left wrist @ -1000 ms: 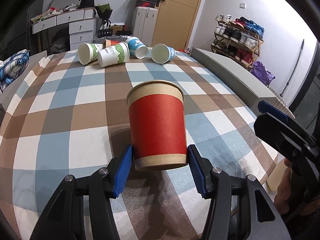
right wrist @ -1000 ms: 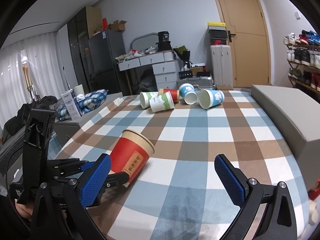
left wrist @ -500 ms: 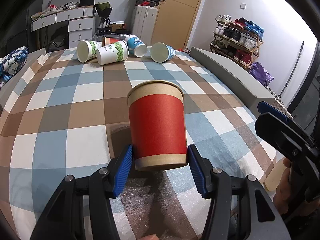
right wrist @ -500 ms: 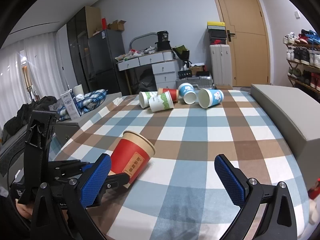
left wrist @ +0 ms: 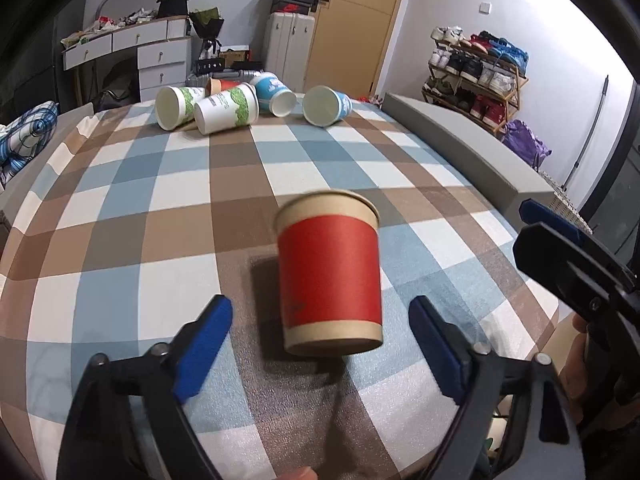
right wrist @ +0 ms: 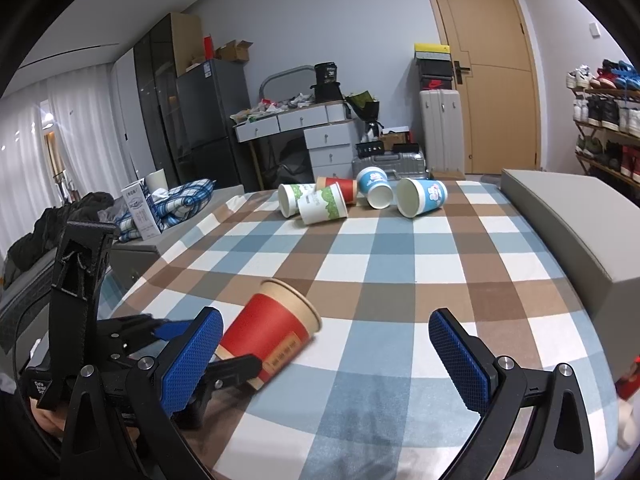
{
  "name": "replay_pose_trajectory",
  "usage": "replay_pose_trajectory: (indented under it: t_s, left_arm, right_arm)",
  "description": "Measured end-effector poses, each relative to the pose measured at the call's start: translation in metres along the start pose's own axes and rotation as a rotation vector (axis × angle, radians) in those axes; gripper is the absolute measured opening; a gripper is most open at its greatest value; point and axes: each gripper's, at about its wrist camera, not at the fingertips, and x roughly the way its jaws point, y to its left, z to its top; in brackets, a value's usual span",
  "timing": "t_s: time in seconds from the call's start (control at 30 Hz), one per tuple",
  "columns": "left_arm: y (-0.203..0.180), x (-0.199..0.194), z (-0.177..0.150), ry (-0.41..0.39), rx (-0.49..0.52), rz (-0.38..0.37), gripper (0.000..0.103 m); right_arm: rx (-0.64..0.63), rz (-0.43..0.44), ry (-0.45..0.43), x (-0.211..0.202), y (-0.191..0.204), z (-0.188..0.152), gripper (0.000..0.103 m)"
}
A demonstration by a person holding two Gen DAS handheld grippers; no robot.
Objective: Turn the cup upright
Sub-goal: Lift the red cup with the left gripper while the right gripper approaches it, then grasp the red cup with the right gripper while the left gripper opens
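A red paper cup with kraft bands sits between the spread blue pads of my left gripper, touching neither pad. In the right wrist view the same cup leans tilted, its open mouth pointing up and to the right, its base by the left gripper's fingers. Whether its base rests on the cloth is unclear. My left gripper is open. My right gripper is open and empty, just right of the cup.
Several paper cups lie on their sides at the far end of the checked tablecloth. A grey padded ledge runs along the right edge. A folded plaid cloth and a carton sit off the left.
My left gripper has opened and let go of the red cup. The cup, held at its base before, now sits free and tilted between the pads.
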Motion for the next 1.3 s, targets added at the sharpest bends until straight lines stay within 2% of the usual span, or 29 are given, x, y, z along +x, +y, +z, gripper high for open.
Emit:
replay_pose_trajectory:
  t_s: [0.27, 0.37, 0.77, 1.03, 1.3]
  left_arm:
    - [0.008, -0.005, 0.007, -0.025, 0.008, 0.035, 0.088]
    - [0.012, -0.008, 0.009, -0.034, 0.009, 0.042, 0.100]
    - [0.039, -0.017, 0.013, -0.061, -0.021, 0.089, 0.101]
    - [0.068, -0.028, 0.023, -0.099, -0.086, 0.131, 0.101]
    - [0.080, -0.029, 0.025, -0.105, -0.115, 0.136, 0.101]
  right_arm:
    - [0.005, 0.002, 0.000, 0.000, -0.001, 0.001, 0.103]
    - [-0.002, 0.006, 0.003, 0.001, 0.000, 0.001, 0.103]
    - [0.017, 0.005, 0.060, 0.019, 0.010, 0.003, 0.103]
    - [0.041, -0.007, 0.153, 0.051, 0.017, 0.012, 0.103]
    - [0.192, 0.082, 0.286, 0.090, 0.011, 0.014, 0.103]
